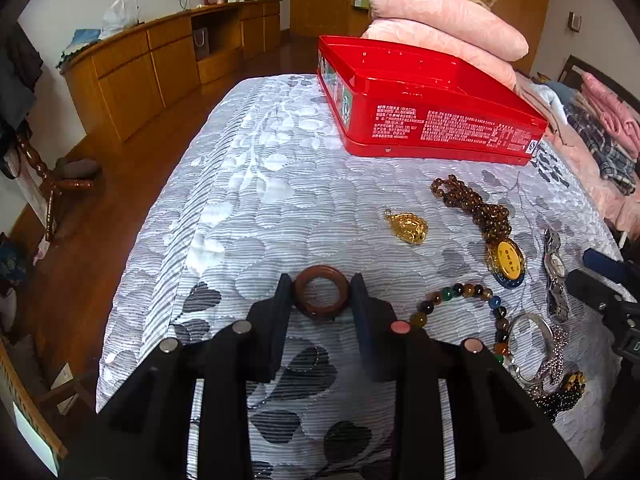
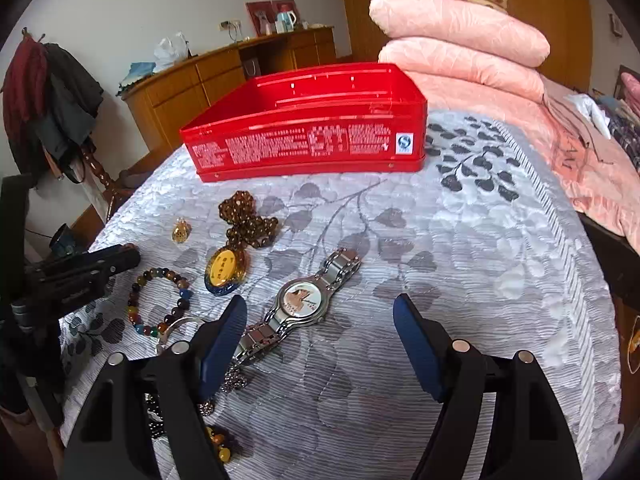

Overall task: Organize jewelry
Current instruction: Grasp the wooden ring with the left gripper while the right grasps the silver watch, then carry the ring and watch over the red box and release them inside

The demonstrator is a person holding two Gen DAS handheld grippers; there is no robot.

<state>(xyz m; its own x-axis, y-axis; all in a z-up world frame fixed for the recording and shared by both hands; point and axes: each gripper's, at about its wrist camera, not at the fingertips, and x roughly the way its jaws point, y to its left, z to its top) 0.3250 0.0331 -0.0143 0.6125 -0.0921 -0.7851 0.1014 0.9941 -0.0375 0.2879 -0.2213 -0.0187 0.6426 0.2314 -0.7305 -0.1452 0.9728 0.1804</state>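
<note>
My left gripper (image 1: pixel 322 280) is shut on a brown wooden bangle (image 1: pixel 322 292), held between its fingertips just above the grey quilt. An open red tin box (image 1: pixel 424 108) stands farther back; it also shows in the right wrist view (image 2: pixel 308 128). On the quilt lie a gold pendant (image 1: pixel 408 227), a brown bead necklace with a yellow pendant (image 1: pixel 505 260), a multicoloured bead bracelet (image 1: pixel 464 304) and a silver watch (image 2: pixel 304 300). My right gripper (image 2: pixel 320 312) is open and empty, its jaws wide apart, with the watch lying just ahead of its left finger.
Stacked pink pillows (image 1: pixel 448 28) sit behind the box. More chains and a silver bangle (image 1: pixel 532 344) lie at the quilt's right. The bed's left edge (image 1: pixel 132 264) drops to a wooden floor with a cabinet (image 1: pixel 152 68) beyond.
</note>
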